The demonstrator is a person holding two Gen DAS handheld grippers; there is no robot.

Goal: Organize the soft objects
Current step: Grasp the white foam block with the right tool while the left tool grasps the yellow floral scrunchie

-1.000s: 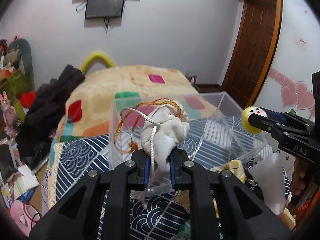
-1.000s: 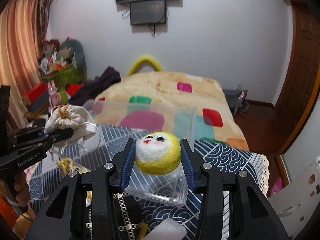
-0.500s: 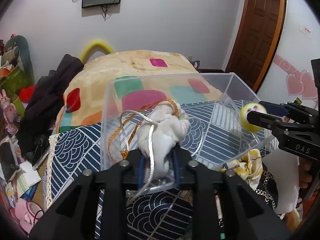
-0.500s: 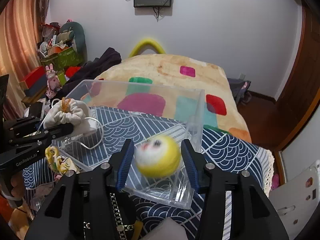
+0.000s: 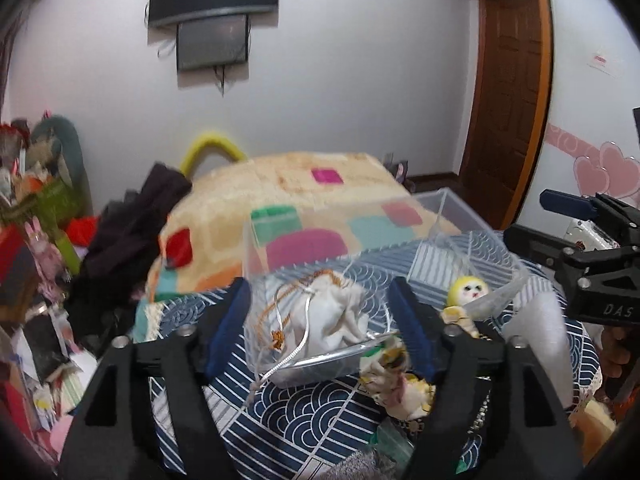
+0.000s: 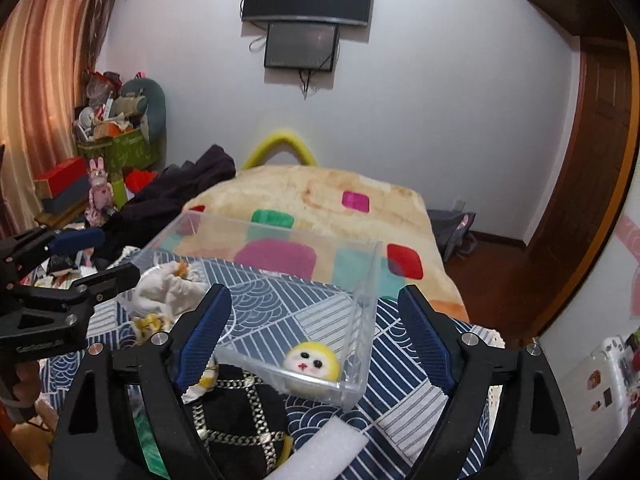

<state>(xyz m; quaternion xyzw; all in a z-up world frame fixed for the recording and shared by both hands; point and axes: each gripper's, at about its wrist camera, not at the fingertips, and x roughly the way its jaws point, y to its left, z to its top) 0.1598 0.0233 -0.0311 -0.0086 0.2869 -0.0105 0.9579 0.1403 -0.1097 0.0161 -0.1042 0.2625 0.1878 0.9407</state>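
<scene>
your left gripper [image 5: 322, 326] has its fingers [image 5: 230, 326] spread wide with nothing between them, framing the near left end of the clear plastic box [image 5: 448, 216] from outside. inside that end the white drawstring pouch [image 5: 334, 316] lies slumped on the box floor, its orange cord [image 5: 280, 320] and silver cord [image 5: 298, 346] trailing toward the front wall, the silver one spilling over the edge onto the blue patterned cloth [image 5: 288, 412]. just right of the pouch and outside the box, a crumpled yellow and white fabric piece [image 5: 396, 376] sits on the cloth. further right, the yellow felt ball with a face [image 5: 466, 290] rests in the box's right end. at the far right your right gripper [image 5: 560, 220] shows from the side, away from the ball.

from the right wrist view, your left gripper [image 6: 86, 258] sits at the left by the pouch [image 6: 170, 290]. your right gripper [image 6: 316, 338] is parted wide and holds nothing, its fingers [image 6: 202, 334] straddling the near right corner of the box [image 6: 280, 226]. the ball [image 6: 312, 362] lies in that corner, face toward you, against the front wall. below it a black bag with a gold chain [image 6: 240, 412] and a white foam strip [image 6: 328, 454] lie on the cloth [image 6: 404, 396].
</scene>
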